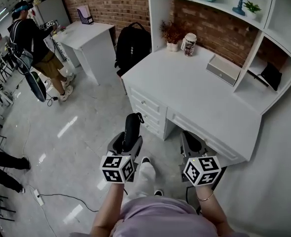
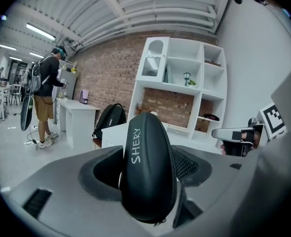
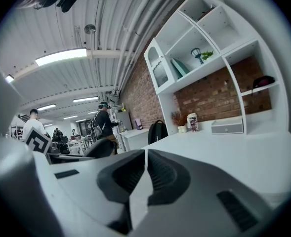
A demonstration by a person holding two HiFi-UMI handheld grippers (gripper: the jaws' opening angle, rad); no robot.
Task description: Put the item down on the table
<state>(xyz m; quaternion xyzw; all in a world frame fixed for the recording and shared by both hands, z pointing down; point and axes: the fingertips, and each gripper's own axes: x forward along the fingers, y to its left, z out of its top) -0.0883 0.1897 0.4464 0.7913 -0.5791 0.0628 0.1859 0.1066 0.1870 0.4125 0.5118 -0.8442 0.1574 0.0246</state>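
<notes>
A black zippered case (image 2: 147, 167) printed SHERY stands on end between the jaws of my left gripper (image 2: 145, 174), which is shut on it. From the head view the case (image 1: 131, 128) sticks forward out of the left gripper (image 1: 127, 143), in the air in front of the white desk (image 1: 185, 90) and level with its drawers. My right gripper (image 1: 194, 143) hangs beside it below the desk's front edge. Seen from its own camera, the right gripper (image 3: 144, 174) has its jaws pressed together with nothing between them, and the desk top (image 3: 234, 149) stretches out ahead.
On the desk stand a potted plant (image 1: 172, 33), a patterned jar (image 1: 189, 44) and a flat white box (image 1: 223, 69) below the shelf unit. A black backpack (image 1: 131, 46) leans at the desk's left end. A person (image 1: 34, 48) stands at a second white table (image 1: 88, 36) beyond.
</notes>
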